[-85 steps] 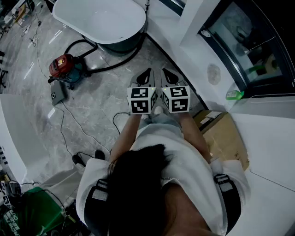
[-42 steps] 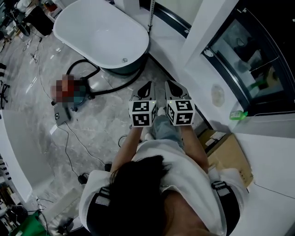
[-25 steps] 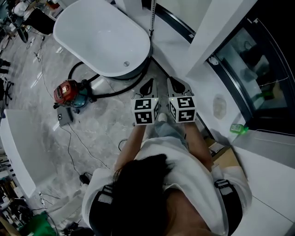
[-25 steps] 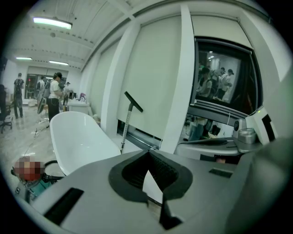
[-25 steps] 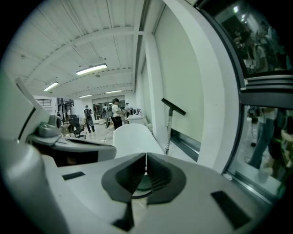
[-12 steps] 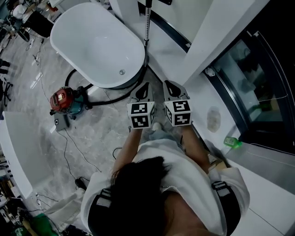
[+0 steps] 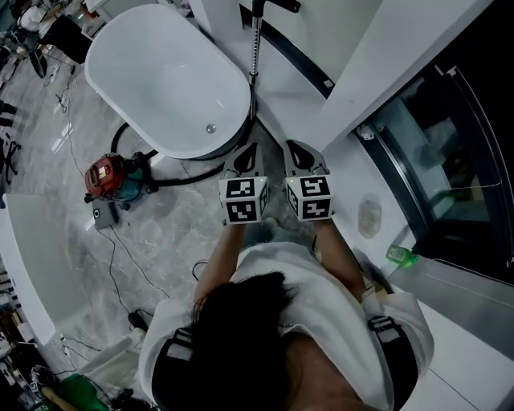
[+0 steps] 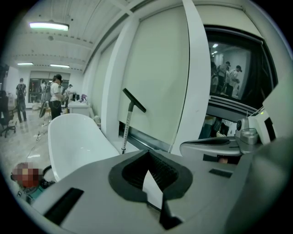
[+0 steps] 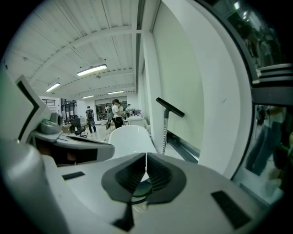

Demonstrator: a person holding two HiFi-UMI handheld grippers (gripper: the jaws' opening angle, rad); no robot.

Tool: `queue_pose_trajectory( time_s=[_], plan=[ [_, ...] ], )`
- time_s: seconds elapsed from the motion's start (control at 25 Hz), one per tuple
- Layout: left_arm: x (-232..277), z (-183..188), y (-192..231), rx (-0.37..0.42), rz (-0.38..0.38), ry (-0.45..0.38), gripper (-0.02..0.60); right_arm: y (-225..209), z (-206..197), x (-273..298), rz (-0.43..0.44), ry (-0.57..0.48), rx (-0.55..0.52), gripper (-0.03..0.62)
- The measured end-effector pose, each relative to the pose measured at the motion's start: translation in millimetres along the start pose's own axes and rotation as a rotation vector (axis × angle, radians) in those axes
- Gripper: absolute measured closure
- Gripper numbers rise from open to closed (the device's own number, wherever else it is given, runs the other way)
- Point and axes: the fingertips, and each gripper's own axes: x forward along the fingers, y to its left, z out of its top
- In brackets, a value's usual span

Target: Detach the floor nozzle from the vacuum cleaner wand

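A slim metal vacuum wand leans upright against the white wall behind the bathtub, with a flat black floor nozzle at its upper end. The left gripper view shows the wand and nozzle ahead, and so does the right gripper view, with wand and nozzle. The red vacuum body sits on the floor at left, its black hose curling round the tub. My left gripper and right gripper are held side by side, well short of the wand. Both are shut and hold nothing.
A white oval bathtub fills the upper left. A dark glass window and a white ledge with a green bottle lie to the right. A grey box and cables lie on the marble floor. People stand far off.
The person has walked toward the tub and wall. Both grippers came forward together, still shut. The wand and its black nozzle have come into view at the top.
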Motion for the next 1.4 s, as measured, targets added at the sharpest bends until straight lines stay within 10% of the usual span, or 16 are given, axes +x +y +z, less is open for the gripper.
queue_pose_trajectory(
  time_s=[1.4],
  plan=[
    [146,82,108,0.042,-0.083,0.016,0.577,-22,64,171,-0.035,0.032,-0.002,0.577]
  ],
)
